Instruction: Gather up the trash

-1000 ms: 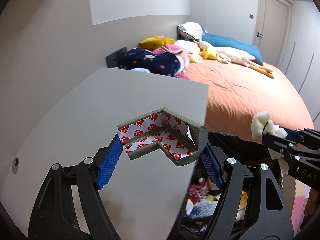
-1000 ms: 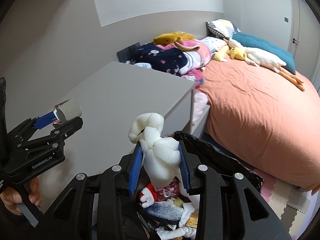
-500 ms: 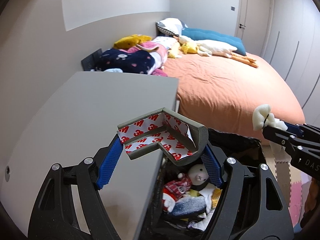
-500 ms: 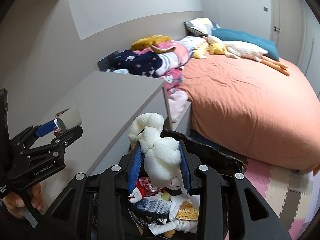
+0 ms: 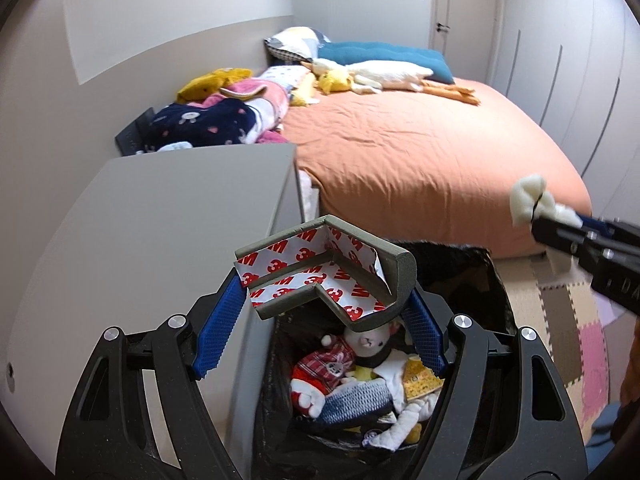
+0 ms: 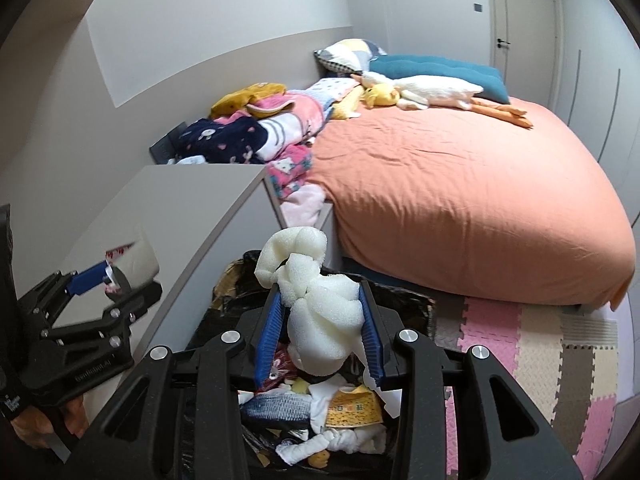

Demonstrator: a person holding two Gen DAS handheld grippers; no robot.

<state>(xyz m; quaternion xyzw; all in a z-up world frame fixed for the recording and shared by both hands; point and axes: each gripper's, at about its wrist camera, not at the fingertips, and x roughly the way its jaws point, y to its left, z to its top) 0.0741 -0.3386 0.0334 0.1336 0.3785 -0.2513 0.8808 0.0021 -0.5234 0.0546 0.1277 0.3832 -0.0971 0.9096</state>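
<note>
The room is a bedroom. The walls point(image 6: 224, 28) are painted in two tones, a lighter panel above a beige lower band. A bed point(image 5: 420, 160) with an orange cover occupies the centre. A teal pillow point(image 5: 384, 54), a patterned pillow point(image 5: 294, 42), a long white plush goose point(image 6: 432, 92) and a pile of folded clothes point(image 6: 260, 132) lie at its head end. A grey cabinet point(image 5: 168, 216) stands beside the bed, against the wall. A closed door point(image 6: 524, 20) and wardrobe panels point(image 5: 580, 80) line the far side. Interlocking foam mats point(image 6: 532, 340) in pink, beige and brown cover the floor.
</note>
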